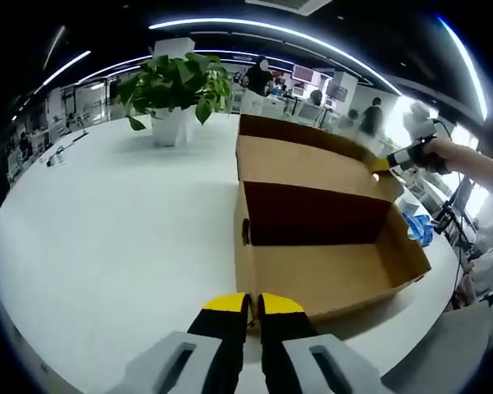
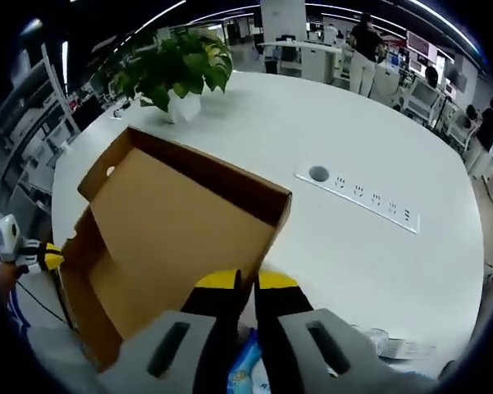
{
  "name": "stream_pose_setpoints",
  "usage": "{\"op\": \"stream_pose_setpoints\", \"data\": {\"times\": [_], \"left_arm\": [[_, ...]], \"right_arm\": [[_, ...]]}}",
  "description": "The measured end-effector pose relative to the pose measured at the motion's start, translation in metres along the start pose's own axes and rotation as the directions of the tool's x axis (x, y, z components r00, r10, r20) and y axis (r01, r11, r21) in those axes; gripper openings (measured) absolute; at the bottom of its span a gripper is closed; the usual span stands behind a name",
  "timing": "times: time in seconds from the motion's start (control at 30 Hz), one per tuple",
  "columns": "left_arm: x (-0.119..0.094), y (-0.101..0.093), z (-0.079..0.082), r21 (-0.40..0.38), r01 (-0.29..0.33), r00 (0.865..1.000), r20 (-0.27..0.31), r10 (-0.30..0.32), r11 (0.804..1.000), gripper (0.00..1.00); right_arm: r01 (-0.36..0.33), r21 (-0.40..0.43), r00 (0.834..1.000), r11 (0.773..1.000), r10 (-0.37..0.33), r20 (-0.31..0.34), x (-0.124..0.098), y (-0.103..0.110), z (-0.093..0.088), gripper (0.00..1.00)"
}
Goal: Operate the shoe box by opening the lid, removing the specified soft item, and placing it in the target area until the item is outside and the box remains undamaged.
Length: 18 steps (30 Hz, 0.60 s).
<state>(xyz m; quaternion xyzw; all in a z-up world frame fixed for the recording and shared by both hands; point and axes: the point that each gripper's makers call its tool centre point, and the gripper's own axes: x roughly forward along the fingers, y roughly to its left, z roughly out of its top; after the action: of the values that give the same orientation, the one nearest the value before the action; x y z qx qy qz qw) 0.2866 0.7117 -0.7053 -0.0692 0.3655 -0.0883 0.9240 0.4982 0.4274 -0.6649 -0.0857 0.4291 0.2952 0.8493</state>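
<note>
The cardboard shoe box point(image 1: 328, 275) stands open on the white table, and its inside looks bare. Its lid point(image 1: 308, 164) is folded back behind it. In the left gripper view my left gripper point(image 1: 252, 304) is shut with nothing between its yellow tips, just short of the box's near wall. My right gripper point(image 1: 383, 163) comes in from the right, pinching the lid's far corner. In the right gripper view my right gripper point(image 2: 246, 281) is shut on the edge of the lid point(image 2: 172, 222). A blue and white soft packet point(image 2: 244, 371) lies under it, outside the box, and my left gripper point(image 2: 43, 256) sits at the far left.
A potted plant point(image 1: 176, 86) point(image 2: 176, 66) stands at the back of the table. A socket strip point(image 2: 361, 201) and a round port point(image 2: 318, 173) are set in the tabletop point(image 2: 377, 123). The blue packet point(image 1: 418, 226) lies right of the box. People stand at desks behind.
</note>
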Motion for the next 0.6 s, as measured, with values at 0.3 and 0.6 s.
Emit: {"op": "stream_pose_setpoints", "data": {"times": [0.3, 0.6], "left_arm": [[0.0, -0.001, 0.0, -0.001, 0.001, 1.0, 0.004, -0.001, 1.0, 0.04], [0.0, -0.001, 0.001, -0.002, 0.007, 1.0, 0.013, -0.007, 1.0, 0.04]], "right_arm": [[-0.006, -0.044, 0.995, 0.999, 0.01, 0.097, -0.026, 0.012, 0.01, 0.03], [0.018, -0.116, 0.98, 0.993, 0.006, 0.198, -0.054, 0.028, 0.004, 0.03]]}}
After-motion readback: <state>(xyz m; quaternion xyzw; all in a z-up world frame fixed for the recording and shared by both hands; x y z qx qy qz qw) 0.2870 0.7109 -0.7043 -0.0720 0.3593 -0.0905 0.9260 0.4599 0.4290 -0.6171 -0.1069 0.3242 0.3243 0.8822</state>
